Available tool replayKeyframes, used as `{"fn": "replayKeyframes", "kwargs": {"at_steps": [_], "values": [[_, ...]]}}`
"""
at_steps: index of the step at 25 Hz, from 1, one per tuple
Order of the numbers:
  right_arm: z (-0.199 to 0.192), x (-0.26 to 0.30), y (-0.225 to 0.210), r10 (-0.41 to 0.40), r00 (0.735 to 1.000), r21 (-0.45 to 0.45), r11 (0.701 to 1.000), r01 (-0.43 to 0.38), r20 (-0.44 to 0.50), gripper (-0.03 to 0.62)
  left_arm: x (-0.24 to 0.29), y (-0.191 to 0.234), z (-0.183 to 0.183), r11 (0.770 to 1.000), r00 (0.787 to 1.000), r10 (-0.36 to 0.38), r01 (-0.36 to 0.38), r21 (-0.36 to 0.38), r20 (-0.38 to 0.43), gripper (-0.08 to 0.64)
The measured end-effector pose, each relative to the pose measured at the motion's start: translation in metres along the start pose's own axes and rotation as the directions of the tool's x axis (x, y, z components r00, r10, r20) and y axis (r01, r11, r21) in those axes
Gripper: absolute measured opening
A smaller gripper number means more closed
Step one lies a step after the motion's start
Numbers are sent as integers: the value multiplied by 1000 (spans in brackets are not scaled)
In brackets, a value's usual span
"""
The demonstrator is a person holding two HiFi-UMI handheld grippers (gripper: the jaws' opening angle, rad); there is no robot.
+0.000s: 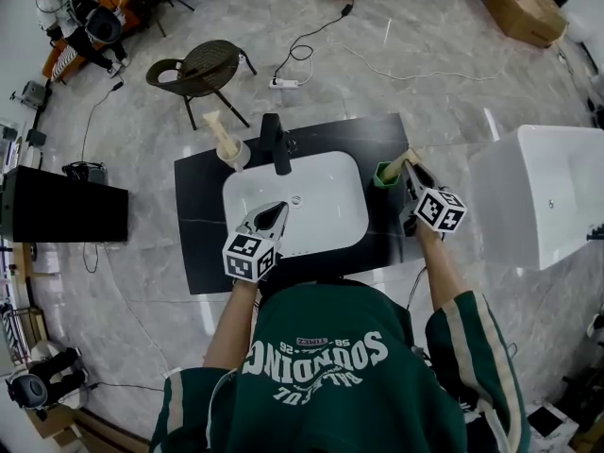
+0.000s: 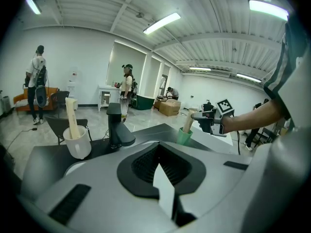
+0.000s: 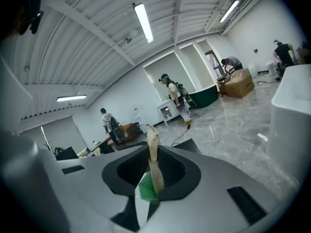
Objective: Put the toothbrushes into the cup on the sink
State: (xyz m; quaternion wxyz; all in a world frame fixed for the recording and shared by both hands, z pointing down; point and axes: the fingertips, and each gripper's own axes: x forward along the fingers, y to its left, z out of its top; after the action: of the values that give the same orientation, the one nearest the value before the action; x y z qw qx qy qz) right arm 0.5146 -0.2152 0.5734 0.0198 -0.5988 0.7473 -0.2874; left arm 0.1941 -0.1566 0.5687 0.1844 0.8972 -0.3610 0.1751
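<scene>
A beige toothbrush (image 1: 400,165) (image 3: 153,159) is pinched between the jaws of my right gripper (image 1: 411,173) (image 3: 153,178). Its lower end is at the mouth of the green cup (image 1: 386,174) (image 3: 145,189) on the right side of the black counter (image 1: 198,243). The left gripper view shows the same cup (image 2: 184,136) and brush (image 2: 187,122). On the counter's left side, a white cup (image 1: 236,155) (image 2: 78,141) holds another beige toothbrush (image 1: 221,132) (image 2: 72,116). My left gripper (image 1: 274,213) (image 2: 163,188) hangs shut and empty over the front left of the white basin (image 1: 330,215).
A black faucet (image 1: 276,144) (image 2: 115,127) stands behind the basin, between the two cups. A white tub (image 1: 543,192) sits close on the right. Behind the sink are a dark chair (image 1: 203,69) and a power strip (image 1: 285,83) with cables. People stand far off.
</scene>
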Motion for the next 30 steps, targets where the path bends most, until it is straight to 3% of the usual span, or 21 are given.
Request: {"fn": "replayKeyframes", "kwargs": {"at_steps": [3,6,18,25,30], "values": [[-2,0,-2,-14,1000,2,1000,14,-15,81,-1,0,0,1000,1000,-2,2,1,2,9],[-4,-4,0,-27,999,-20,999,27,-29,154,-1,-1,0,1000,1000,-4,4,-2,3,11],[-19,-33,5,-117,993,-29,993,117,11,153,-6,4,-3,1000,1000,10,-10,-27,14,11],[-50,-35,44,-69,996,-79,995,65,-54,60,-7,9,-2,999,1000,11,-11,-34,20,9],[-84,-13,94,-4,986,-107,994,-14,-168,46,-6,13,-3,999,999,21,-20,-41,28,11]]}}
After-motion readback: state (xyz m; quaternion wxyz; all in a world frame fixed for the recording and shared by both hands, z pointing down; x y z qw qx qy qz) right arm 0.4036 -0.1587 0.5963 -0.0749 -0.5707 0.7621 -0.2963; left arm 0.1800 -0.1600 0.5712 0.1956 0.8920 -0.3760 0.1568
